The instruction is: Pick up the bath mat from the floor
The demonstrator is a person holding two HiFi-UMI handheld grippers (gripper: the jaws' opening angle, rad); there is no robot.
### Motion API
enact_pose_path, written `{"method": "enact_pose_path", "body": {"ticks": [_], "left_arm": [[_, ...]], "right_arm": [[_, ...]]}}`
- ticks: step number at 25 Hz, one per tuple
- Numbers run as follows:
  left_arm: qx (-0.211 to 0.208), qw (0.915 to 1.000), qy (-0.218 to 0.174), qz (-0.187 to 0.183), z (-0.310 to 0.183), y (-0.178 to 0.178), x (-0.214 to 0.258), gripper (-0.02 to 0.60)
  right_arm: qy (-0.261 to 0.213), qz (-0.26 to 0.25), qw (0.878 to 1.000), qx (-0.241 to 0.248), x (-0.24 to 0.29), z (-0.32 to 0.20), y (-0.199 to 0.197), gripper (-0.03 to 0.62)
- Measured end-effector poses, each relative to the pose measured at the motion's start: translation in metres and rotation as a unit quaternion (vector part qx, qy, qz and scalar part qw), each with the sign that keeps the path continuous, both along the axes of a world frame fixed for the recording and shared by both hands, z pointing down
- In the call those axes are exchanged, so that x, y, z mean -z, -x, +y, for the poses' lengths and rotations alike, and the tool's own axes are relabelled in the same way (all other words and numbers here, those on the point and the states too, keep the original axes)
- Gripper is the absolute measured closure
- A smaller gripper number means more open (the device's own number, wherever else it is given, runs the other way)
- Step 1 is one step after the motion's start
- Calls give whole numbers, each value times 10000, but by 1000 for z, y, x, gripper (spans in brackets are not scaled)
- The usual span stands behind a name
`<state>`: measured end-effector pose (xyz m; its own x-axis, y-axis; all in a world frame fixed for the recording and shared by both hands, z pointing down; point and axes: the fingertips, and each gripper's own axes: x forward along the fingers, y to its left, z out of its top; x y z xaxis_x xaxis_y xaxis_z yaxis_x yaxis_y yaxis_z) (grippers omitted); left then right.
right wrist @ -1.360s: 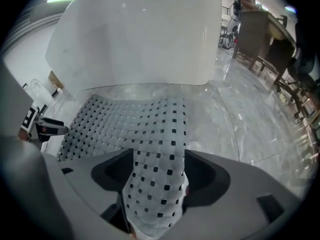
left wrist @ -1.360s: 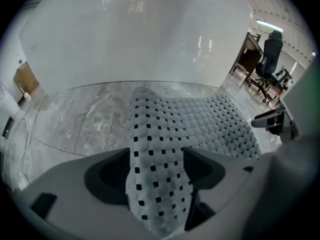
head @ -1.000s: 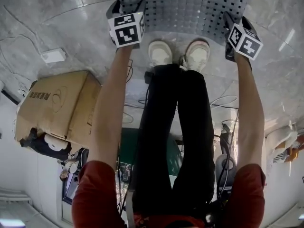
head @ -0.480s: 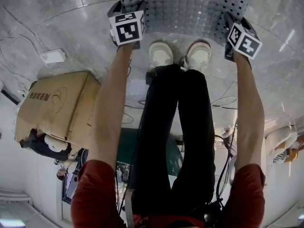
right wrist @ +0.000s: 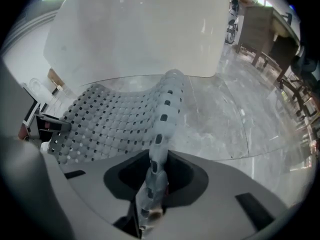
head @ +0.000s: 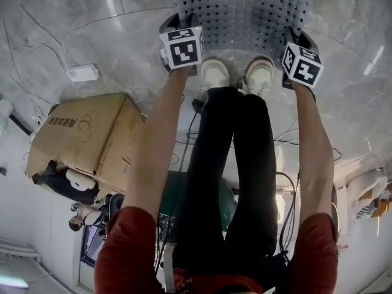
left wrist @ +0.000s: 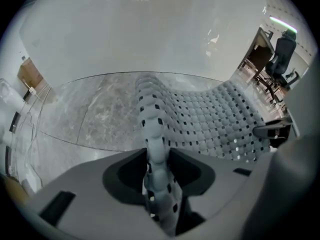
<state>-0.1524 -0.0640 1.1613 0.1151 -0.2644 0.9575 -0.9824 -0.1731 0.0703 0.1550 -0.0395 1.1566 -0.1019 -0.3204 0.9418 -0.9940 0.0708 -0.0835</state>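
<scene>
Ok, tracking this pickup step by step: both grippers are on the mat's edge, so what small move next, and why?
Probably raise both hands together. The left gripper and right gripper have just been closing, and each pinches an edge of the bath mat, most of which lies on the floor.

My left gripper [head: 182, 26] and right gripper [head: 295, 38] point down at the near edge of the grey perforated rubber bath mat [head: 245, 8], which lies on the grey marble floor [head: 73, 29]. Both jaw pairs have just been closing on that edge. My white shoes [head: 214, 73] stand between the grippers. A brown cardboard box [head: 86, 133] sits at the left.
</scene>
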Motion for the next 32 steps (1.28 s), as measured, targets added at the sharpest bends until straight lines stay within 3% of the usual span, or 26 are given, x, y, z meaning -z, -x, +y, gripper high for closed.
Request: {"method": "enact_pose_path", "body": {"ticks": [12, 26, 32], "left_arm": [[137, 9998, -137, 36, -6, -23, 103, 449], [167, 9971, -729, 102, -36, -32, 290, 459], [205, 9953, -939, 81, -28, -29, 377, 463]], "right_arm": [[-270, 8, 9995, -150, 105, -12, 11, 534], [-774, -105, 9964, -333, 288, -32, 18, 539], [-776, -236, 9961, -340, 374, -23, 29, 540]]}}
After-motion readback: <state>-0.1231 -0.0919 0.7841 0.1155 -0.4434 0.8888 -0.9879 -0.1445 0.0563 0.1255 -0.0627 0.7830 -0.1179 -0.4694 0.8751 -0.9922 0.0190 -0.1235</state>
